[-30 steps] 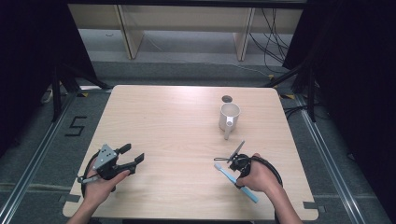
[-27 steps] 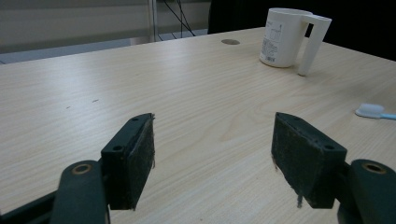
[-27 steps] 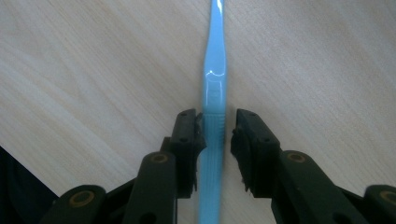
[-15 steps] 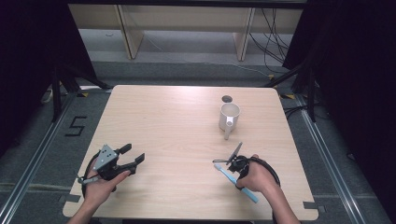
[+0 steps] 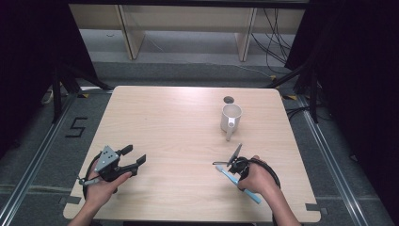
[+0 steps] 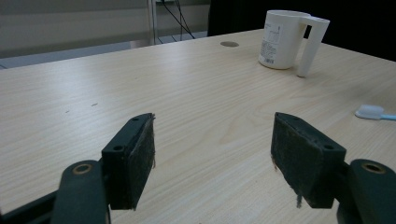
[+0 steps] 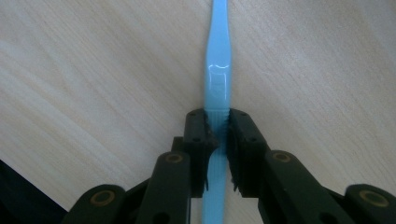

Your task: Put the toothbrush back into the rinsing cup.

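A light blue toothbrush (image 5: 227, 173) with a white head lies on the wooden table (image 5: 179, 127) at the front right. My right gripper (image 5: 235, 170) points down at it. Its jaws have just been closing, and in the right gripper view the pads (image 7: 236, 135) now press on the ribbed handle of the toothbrush (image 7: 218, 70): right gripper (image 7: 217, 135) shut on it. At the front left my left gripper (image 5: 135, 155) rests low over the table, open, with nothing between its pads (image 6: 140, 158). A white mug (image 5: 231, 117) stands upright behind the toothbrush, handle towards me.
From the left gripper view, the mug (image 6: 282, 39) is at the far right and the toothbrush head (image 6: 371, 112) lies at the right edge. A small round hole (image 5: 228, 99) sits in the table behind the mug. Shelving stands beyond the far edge.
The right gripper's jaws have drawn together onto the toothbrush handle. Both hands have kept their places, and the left gripper is unchanged.
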A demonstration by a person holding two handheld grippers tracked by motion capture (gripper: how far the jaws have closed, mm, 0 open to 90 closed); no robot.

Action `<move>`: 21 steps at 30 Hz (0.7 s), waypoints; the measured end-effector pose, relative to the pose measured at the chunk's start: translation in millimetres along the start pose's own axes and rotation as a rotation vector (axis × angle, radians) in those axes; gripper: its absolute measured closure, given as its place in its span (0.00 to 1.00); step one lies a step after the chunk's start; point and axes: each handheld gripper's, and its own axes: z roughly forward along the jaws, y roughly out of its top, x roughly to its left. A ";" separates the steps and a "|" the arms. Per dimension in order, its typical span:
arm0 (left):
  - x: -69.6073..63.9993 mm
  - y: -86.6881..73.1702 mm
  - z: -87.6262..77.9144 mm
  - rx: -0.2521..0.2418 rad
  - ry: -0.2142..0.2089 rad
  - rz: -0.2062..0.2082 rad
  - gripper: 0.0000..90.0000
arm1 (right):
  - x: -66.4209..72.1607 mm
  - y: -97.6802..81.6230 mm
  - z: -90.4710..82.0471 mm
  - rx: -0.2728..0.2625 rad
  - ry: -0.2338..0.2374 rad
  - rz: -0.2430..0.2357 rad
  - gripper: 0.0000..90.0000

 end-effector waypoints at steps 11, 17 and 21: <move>1.2 -0.1 -0.9 0.009 0.002 0.001 0.33 | 1.1 -1.4 -1.4 0.000 -0.007 0.007 0.88; 0.5 -1.5 0.7 0.016 -0.002 -0.001 0.33 | 0.0 -1.8 -0.4 -0.030 0.021 0.020 0.88; 0.1 -0.5 0.8 0.015 -0.002 0.001 0.33 | -4.6 -3.8 0.2 -0.042 0.021 -0.010 0.88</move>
